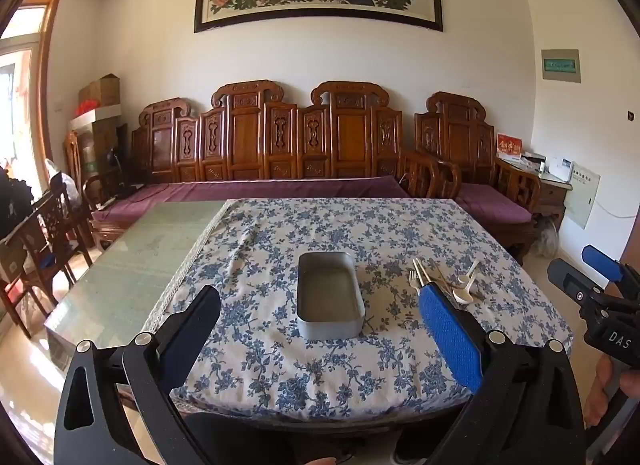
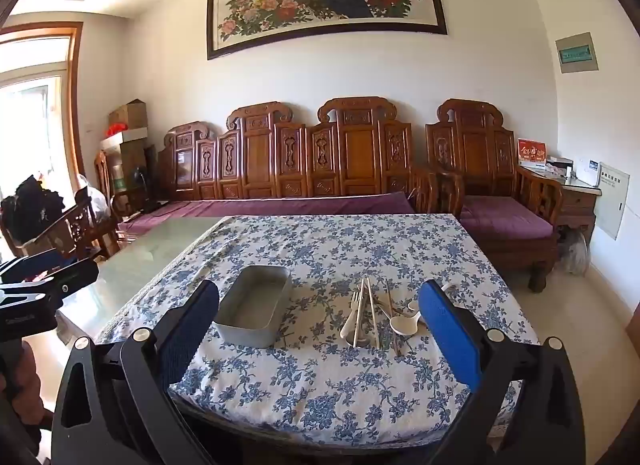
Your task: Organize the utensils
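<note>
A grey rectangular tin [image 1: 328,295] [image 2: 254,311] stands empty on the blue-flowered tablecloth [image 1: 280,365] [image 2: 320,385]. To its right lies a loose pile of utensils [image 2: 378,315] [image 1: 444,283]: a white fork [image 2: 352,315], pale chopsticks [image 2: 372,313], a white spoon [image 2: 404,323] and a few metal pieces. My left gripper [image 1: 320,317] hovers open over the table's near edge, in line with the tin. My right gripper [image 2: 320,313] is open too, nothing between its fingers, with the tin and the pile ahead of it. Neither touches anything.
Bare glass tabletop [image 1: 132,261] extends left of the cloth. A carved wooden sofa [image 1: 304,145] with purple cushions runs behind the table, dark wooden chairs [image 1: 44,241] stand at the left. A side table [image 2: 576,193] sits at the right wall.
</note>
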`<action>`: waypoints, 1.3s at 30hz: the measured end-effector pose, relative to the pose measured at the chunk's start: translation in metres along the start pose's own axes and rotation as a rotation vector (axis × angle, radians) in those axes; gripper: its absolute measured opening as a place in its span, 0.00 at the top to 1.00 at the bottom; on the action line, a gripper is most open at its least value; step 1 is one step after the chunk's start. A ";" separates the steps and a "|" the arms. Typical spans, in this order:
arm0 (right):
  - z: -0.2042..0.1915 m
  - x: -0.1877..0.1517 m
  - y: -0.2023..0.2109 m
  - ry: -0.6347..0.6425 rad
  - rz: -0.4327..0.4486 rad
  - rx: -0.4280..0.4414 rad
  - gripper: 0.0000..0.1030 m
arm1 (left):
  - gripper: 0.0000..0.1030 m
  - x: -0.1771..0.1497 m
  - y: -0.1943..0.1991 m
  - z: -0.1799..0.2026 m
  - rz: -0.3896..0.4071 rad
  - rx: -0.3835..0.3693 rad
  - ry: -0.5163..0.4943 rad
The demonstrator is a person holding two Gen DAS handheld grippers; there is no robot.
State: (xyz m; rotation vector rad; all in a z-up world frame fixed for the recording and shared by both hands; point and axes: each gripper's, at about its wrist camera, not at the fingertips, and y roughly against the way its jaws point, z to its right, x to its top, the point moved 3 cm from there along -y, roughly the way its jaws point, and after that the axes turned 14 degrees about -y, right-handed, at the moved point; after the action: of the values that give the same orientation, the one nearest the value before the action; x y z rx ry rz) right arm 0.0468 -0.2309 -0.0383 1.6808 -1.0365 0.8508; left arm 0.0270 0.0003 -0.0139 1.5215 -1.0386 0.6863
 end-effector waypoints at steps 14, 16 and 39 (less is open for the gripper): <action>0.000 0.000 0.000 0.002 0.000 0.001 0.02 | 0.06 0.001 0.000 0.002 0.011 0.008 -0.009; -0.003 0.000 0.000 0.000 0.001 0.003 0.02 | 0.06 0.001 0.000 0.002 0.009 0.007 -0.011; -0.006 -0.003 0.002 0.003 0.000 0.004 0.02 | 0.06 0.002 0.001 0.005 0.009 -0.003 -0.013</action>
State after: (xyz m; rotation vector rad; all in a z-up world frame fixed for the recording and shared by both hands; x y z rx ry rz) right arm 0.0439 -0.2251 -0.0382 1.6824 -1.0328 0.8559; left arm 0.0262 -0.0051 -0.0126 1.5216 -1.0560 0.6814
